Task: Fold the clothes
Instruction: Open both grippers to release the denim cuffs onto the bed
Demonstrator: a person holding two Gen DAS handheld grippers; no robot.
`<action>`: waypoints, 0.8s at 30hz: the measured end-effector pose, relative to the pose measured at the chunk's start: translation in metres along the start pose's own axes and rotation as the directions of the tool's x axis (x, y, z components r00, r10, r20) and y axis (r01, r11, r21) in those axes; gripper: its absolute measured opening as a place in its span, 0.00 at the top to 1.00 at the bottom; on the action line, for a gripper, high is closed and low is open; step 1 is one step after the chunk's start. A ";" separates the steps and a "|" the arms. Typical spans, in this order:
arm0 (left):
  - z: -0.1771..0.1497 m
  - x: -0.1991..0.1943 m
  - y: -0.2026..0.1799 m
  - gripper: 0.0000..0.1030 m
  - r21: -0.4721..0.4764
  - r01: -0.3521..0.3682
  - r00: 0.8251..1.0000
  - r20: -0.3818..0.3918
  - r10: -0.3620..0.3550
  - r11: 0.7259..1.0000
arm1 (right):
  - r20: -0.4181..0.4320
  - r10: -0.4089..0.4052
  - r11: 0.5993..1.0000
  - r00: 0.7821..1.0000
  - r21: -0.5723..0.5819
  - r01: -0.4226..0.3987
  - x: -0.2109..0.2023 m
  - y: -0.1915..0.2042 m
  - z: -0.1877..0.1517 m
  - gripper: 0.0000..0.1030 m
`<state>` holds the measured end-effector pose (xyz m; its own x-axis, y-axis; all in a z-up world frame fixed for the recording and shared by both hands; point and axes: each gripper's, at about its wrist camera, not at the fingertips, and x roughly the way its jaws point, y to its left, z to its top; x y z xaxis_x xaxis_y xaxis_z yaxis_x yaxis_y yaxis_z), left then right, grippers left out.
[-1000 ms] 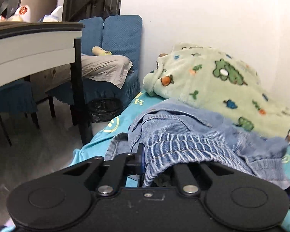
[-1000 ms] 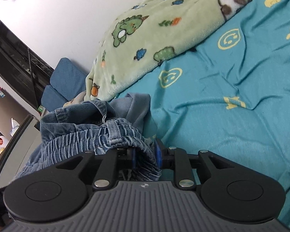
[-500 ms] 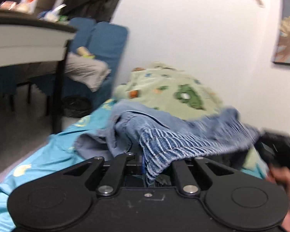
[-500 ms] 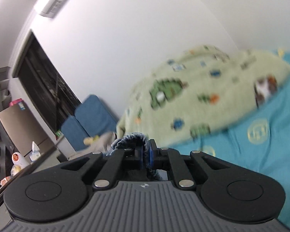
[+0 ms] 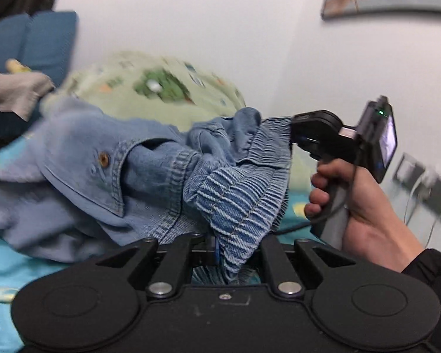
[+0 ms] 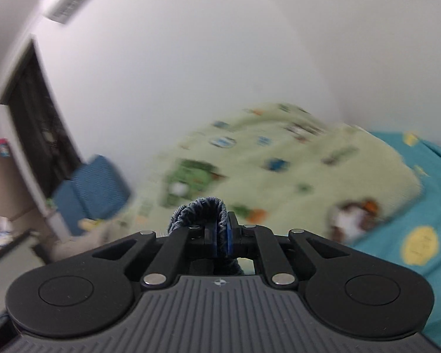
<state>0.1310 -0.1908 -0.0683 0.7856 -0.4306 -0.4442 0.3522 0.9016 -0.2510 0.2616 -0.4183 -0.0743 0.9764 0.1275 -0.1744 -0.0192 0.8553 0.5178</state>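
With both jaws clamped on the elastic waistband (image 5: 250, 173) of the denim garment (image 5: 82, 176) raised above the bed (image 5: 3, 264), the step is apparently spreading; next, pull the left gripper (image 5: 217, 247) and right gripper (image 6: 220, 238) apart.

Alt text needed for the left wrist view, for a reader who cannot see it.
The left tool is shut on the elastic waistband of blue denim shorts, lifted above a teal bedsheet. At right, a hand holds the right tool, clamped on the same waistband. A green printed blanket lies behind, blurred.
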 end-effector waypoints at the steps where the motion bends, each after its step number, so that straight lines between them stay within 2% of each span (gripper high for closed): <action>1: -0.007 0.016 -0.003 0.94 0.011 0.002 1.000 -0.027 -0.002 1.000 | -0.019 -0.030 1.000 0.999 0.001 0.030 0.006 -0.015 -0.007 0.94; 4: -0.025 0.054 -0.004 0.94 0.034 0.004 0.995 -0.104 0.000 0.999 | -0.093 -0.117 0.993 0.989 -0.037 0.114 0.023 -0.051 -0.031 0.94; 6: -0.034 0.075 0.000 0.93 0.033 0.006 0.989 -0.151 0.000 0.999 | -0.141 -0.156 0.987 0.978 0.006 0.158 0.030 -0.073 -0.048 0.94; 10: -0.036 0.083 0.007 0.91 0.054 0.016 0.989 -0.147 -0.008 0.998 | -0.161 -0.180 0.983 0.970 -0.009 0.181 0.032 -0.083 -0.064 0.91; 13: -0.033 0.074 0.003 0.86 0.050 0.023 0.985 -0.171 -0.014 0.998 | -0.151 -0.202 0.979 0.968 0.003 0.205 0.026 -0.076 -0.056 0.82; 14: -0.030 0.070 0.003 0.81 0.045 0.024 0.984 -0.178 -0.015 0.999 | -0.147 -0.215 0.976 0.966 -0.013 0.215 0.023 -0.071 -0.052 0.79; 15: -0.026 0.064 0.005 0.78 0.041 0.028 0.984 -0.176 -0.020 0.999 | -0.143 -0.227 0.974 0.963 -0.029 0.226 0.020 -0.066 -0.048 0.72; 16: -0.023 0.058 0.007 0.70 0.040 0.042 0.984 -0.176 -0.034 0.998 | -0.138 -0.240 0.971 0.961 -0.045 0.236 0.017 -0.062 -0.044 0.63; 17: -0.020 0.051 0.008 0.63 0.044 0.066 0.981 -0.183 -0.056 0.997 | -0.137 -0.247 0.969 0.959 -0.062 0.241 0.014 -0.060 -0.039 0.62; 19: -0.017 0.036 0.008 0.62 0.064 0.112 0.976 -0.192 -0.098 0.992 | -0.116 -0.244 0.969 0.963 -0.073 0.237 0.000 -0.053 -0.029 0.58; 22: -0.010 0.002 0.006 0.54 0.159 0.124 0.983 -0.155 -0.099 0.979 | -0.098 -0.224 0.974 0.970 -0.062 0.218 -0.026 -0.033 -0.019 0.58; 24: -0.006 -0.020 0.010 0.51 0.173 0.121 0.985 -0.139 -0.098 0.977 | -0.082 -0.191 0.980 0.978 -0.067 0.186 -0.049 -0.014 -0.019 0.57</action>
<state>0.1158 -0.1735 -0.0676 0.6690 -0.5181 -0.5329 0.5277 0.8360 -0.1504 0.2099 -0.4269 -0.0892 0.9409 0.0025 -0.3387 0.1485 0.8957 0.4192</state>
